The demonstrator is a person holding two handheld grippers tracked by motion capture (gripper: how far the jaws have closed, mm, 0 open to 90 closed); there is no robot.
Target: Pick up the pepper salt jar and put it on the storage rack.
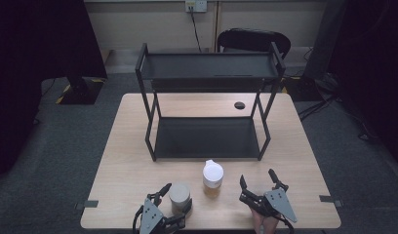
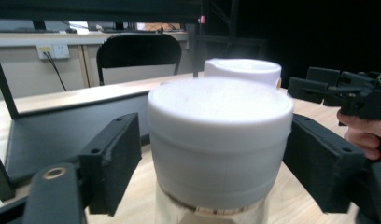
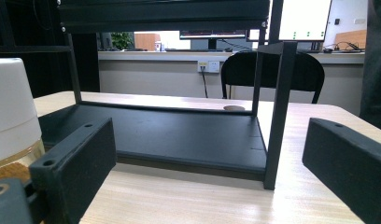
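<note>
Two small jars stand near the front edge of the pale wood-grain tabletop [image 1: 129, 165]. The nearer one, a short round jar with a wide matte white screw lid [image 2: 220, 135], sits between the jaws of the left tool [image 1: 173, 195]; below its ribbed lid a strip of clear wall shows something pale inside, too blurred to name, and a thin band at the lid's lower edge may be a label, though no writing can be read on it. The black, blocky jaws of the left tool, each with small round holes in the face, stand on either side of the lid, and the left gripper view shows a sliver of gap on both sides, so the pads are not pressing on it; the jaws are narrowed around the jar. Just behind and to its right stands the taller clear jar with a white domed cap and amber contents [image 1: 212, 179], apart from the first jar and untouched. The right tool [image 1: 258, 184] rests at the front right of the tabletop in a hand [image 1: 263, 222], its jaws spread wide with nothing between them; it points toward the black metal two-tier rack [image 1: 209, 139], whose flat dark shelves and slim square posts are bare. A small dark round cap [image 1: 239, 105] is set into the tabletop near the rack's far right leg.
</note>
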